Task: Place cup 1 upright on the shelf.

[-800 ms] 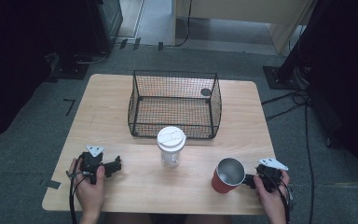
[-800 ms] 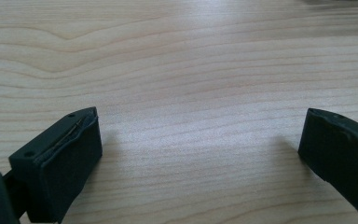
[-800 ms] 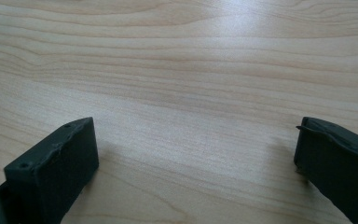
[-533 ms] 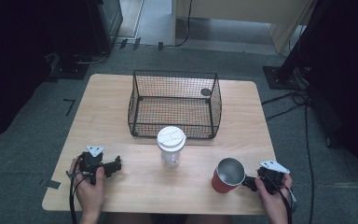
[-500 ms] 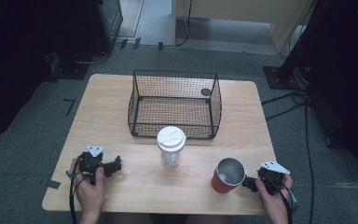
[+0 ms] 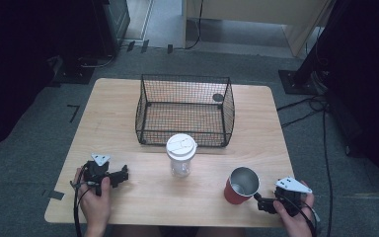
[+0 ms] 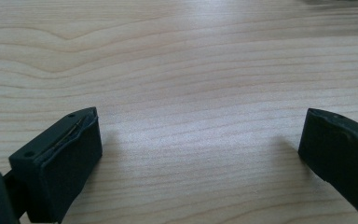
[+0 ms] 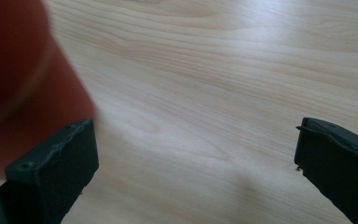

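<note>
Claws (image 6: 124, 174), two; red cup (image 6: 241, 185), one

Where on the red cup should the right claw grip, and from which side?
Probably the red cup's side wall, about mid-height, coming level from its right, where the open right claw already sits beside it. The cup stands upright with its mouth open, so a wall grip should keep it level. Only bare table lies between the jaws now.

Left gripper (image 6: 123, 174): black body, topped by a grey three-cornered plate; black cable is trailed from it. Right gripper (image 6: 257, 201): same build, plate paler. Blocky black jaws with small screw holes are seen in both gripper views. Forearms are bare; no sleeves are seen.
</note>
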Tool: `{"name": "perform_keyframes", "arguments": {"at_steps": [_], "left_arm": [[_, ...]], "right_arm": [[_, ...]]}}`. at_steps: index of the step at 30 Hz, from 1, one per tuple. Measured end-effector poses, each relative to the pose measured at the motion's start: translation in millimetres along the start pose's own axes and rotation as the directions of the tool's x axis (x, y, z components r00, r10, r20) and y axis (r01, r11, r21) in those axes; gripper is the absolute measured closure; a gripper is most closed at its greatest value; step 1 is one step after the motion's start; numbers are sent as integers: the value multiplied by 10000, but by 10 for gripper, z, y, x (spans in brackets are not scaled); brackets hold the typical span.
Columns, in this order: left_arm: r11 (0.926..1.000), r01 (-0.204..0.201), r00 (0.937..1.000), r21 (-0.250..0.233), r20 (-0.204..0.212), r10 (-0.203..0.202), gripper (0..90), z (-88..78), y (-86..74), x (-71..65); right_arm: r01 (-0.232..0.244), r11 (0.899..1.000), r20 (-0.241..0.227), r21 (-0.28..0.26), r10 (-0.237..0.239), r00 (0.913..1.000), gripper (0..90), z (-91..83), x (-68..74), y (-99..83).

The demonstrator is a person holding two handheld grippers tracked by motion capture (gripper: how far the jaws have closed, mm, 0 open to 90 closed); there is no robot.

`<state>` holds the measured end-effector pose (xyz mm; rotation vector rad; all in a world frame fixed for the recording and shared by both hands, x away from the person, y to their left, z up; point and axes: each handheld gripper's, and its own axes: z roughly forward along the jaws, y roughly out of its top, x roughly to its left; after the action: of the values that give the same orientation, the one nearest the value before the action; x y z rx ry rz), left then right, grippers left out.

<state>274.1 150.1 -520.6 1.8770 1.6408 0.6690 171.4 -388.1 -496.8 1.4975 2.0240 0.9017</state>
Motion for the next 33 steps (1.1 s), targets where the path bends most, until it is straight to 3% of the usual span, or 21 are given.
{"name": "perform_keyframes", "arguments": {"at_steps": [5, 12, 19, 23, 33], "left_arm": [[10000, -2, 10000, 3, 2, 2, 1, 0, 0, 0], [10000, -3, 10000, 7, -1, 3, 1, 0, 0, 0], [10000, -2, 10000, 4, 2, 2, 1, 0, 0, 0], [10000, 1, 10000, 1, 0, -1, 1, 0, 0, 0], [10000, 0, 10000, 4, -3, 0, 1, 0, 0, 0]], "right_arm": [[568, 9984, -459, -60, -570, 9973, 0, -87, 94, 9], [935, 9950, -985, -365, -967, 9904, 0, -174, 174, 3], [1327, 9887, -1720, -702, -1430, 9747, 0, -215, 260, 37], [1336, 9858, -1997, -1021, -1519, 9680, 0, -233, 346, 89], [1203, 9821, -2271, -1450, -1513, 9621, 0, -205, 499, 163]]}}
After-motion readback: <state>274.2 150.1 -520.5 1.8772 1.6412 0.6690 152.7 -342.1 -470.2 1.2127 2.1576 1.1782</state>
